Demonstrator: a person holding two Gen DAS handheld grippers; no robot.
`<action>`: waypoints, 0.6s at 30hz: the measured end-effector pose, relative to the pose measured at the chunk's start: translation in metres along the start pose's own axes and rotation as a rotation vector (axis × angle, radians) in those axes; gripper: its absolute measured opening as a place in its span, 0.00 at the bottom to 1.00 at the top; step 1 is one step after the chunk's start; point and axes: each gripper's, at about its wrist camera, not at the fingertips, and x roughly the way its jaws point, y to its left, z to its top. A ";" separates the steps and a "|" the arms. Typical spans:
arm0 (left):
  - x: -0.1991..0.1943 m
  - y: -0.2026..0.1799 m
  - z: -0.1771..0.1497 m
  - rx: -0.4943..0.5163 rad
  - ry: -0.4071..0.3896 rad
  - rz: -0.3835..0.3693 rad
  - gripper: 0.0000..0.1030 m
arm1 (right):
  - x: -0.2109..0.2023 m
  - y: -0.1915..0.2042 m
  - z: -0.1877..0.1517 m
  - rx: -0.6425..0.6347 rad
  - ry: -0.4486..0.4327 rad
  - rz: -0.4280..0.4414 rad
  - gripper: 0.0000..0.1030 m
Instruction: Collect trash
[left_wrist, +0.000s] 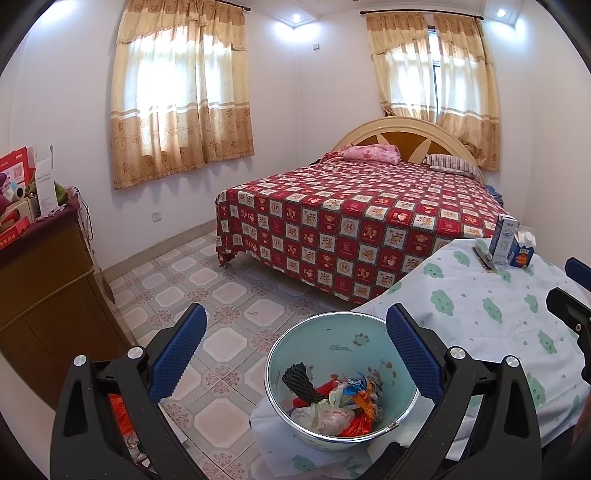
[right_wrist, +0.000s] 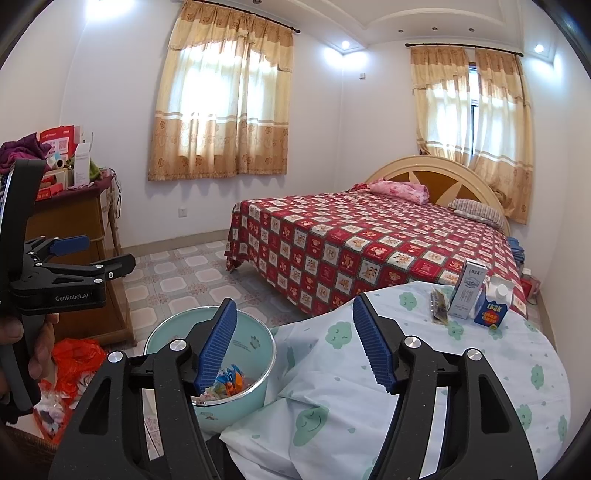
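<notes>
Bedroom, tiled floor (left_wrist: 221, 291), bed (left_wrist: 351, 229) under red checked cover; table (right_wrist: 480, 354) with cloud-print cloth in front. Mint bin (left_wrist: 332, 343) on floor at table edge, wrappers and plastic bags (left_wrist: 332, 406) inside. Tall milk carton (right_wrist: 468, 294), short blue carton (right_wrist: 491, 312), dark wrapper (right_wrist: 437, 302) standing together at table's far side. Left gripper (left_wrist: 295, 354) spread wide above bin, nothing between pads. Right gripper (right_wrist: 293, 347) spread, empty, over table edge
</notes>
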 end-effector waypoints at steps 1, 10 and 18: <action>0.001 -0.002 -0.001 0.002 0.000 0.002 0.93 | 0.000 0.000 0.000 0.000 0.001 0.001 0.64; -0.002 -0.009 -0.001 0.023 -0.010 -0.007 0.93 | -0.002 -0.005 0.001 0.005 -0.006 -0.005 0.65; -0.006 -0.011 0.000 0.032 -0.022 -0.008 0.94 | -0.002 -0.011 0.003 0.009 -0.012 -0.015 0.67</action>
